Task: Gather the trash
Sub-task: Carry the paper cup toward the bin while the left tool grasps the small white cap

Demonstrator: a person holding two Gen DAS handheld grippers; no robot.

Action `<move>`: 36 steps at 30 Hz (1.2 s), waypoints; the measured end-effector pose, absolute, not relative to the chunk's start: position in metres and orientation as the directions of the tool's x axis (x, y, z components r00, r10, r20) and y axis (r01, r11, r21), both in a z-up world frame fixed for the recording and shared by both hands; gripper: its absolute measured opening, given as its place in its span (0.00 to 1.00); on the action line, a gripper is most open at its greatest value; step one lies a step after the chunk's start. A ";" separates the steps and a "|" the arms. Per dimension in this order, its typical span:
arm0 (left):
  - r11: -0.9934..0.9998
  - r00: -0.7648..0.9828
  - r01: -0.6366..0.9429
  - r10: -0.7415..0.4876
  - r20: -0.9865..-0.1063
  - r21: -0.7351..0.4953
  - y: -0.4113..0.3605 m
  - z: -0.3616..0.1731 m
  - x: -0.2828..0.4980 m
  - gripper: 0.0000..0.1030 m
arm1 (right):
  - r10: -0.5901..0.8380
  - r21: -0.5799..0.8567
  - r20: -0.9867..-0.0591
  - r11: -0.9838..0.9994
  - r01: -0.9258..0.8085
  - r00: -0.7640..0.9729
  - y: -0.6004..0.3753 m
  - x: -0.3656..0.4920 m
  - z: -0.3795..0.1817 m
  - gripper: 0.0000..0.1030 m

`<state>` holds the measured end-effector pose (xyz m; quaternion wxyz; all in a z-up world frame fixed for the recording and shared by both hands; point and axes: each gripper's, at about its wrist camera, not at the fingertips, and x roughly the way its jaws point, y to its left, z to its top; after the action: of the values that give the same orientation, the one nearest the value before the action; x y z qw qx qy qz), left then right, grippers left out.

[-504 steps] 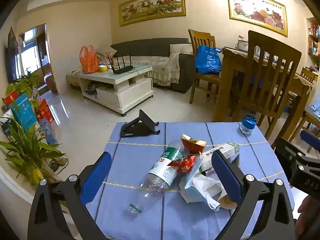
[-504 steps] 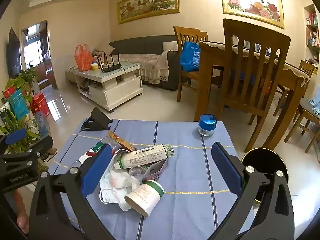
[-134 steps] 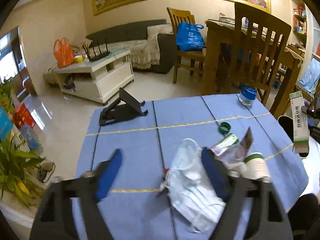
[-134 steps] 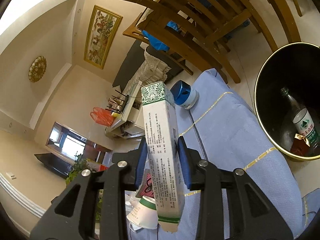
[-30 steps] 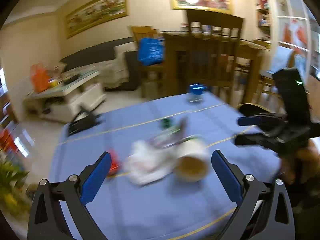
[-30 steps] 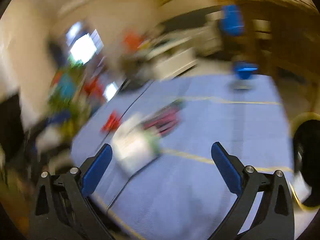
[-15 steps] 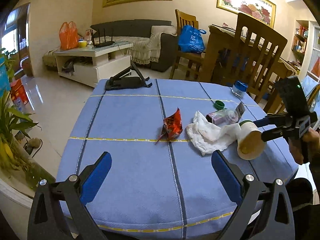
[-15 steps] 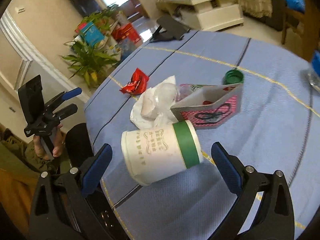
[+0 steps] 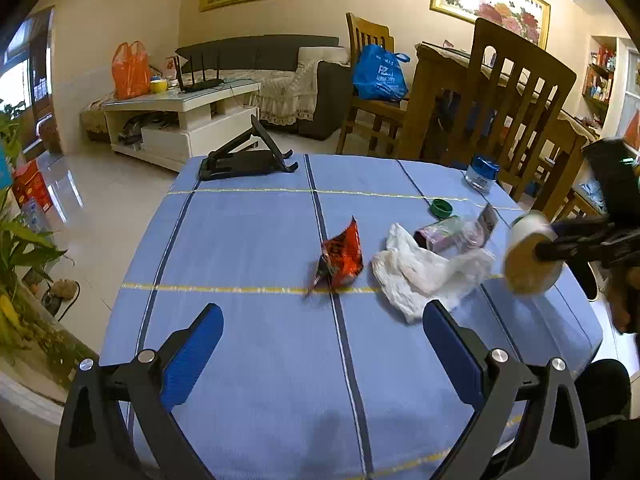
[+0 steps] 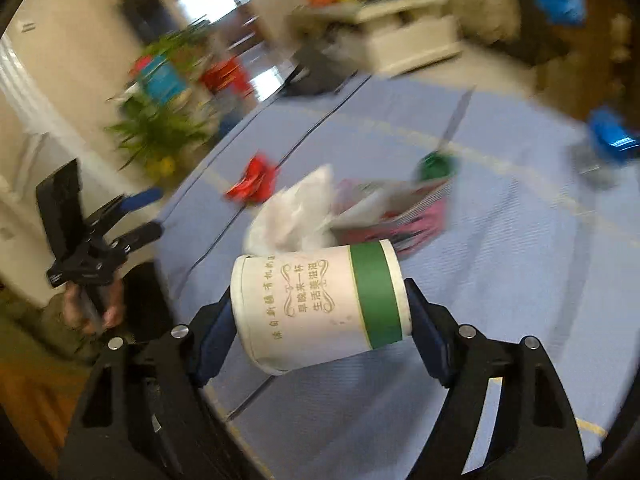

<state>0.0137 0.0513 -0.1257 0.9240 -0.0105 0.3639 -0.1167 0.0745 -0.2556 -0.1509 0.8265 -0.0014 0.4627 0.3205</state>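
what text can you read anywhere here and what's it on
Paper cup: gold Chinese lines, partly legible, "早晚来一杯" and "生活美滋滋"; a third line is too faint.
Blue bag: white letters, apparently "PZ"; smaller print too small.
Red wrapper: print too blurred.

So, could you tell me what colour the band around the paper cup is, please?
Green, on a white paper cup; clearest in the right wrist view.

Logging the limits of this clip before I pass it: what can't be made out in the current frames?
- Paper cup: whether the right tongs, now closing, press it yet; it hides their pads.
- Pink packet: print lost to blur, right wrist view.
- Paper cup's inside: blurred, left wrist view.
- Trash bin: outside both views.
- Left tongs: open, empty.
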 end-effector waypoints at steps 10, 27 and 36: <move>0.940 0.693 0.318 -0.320 -0.646 -0.125 0.009 -0.136 -0.002 0.94 | -0.032 -0.427 -0.668 0.834 -0.348 0.744 -0.213 0.026 -0.147 0.74; 0.729 0.487 0.674 -0.558 -0.672 -0.117 -0.166 -0.136 0.031 0.94 | 0.314 0.619 -0.513 0.780 0.090 0.799 -0.470 0.007 -0.166 0.74; 0.791 0.467 0.612 -0.366 -0.805 -0.005 -0.204 -0.170 0.073 0.22 | 0.291 0.656 -0.451 0.749 0.092 0.844 -0.493 -0.004 -0.168 0.75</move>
<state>0.0733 -0.2035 -0.1699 0.8443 0.1438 0.4275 -0.2894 -0.0039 -0.4928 -0.1676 0.8942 0.3496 0.2740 0.0556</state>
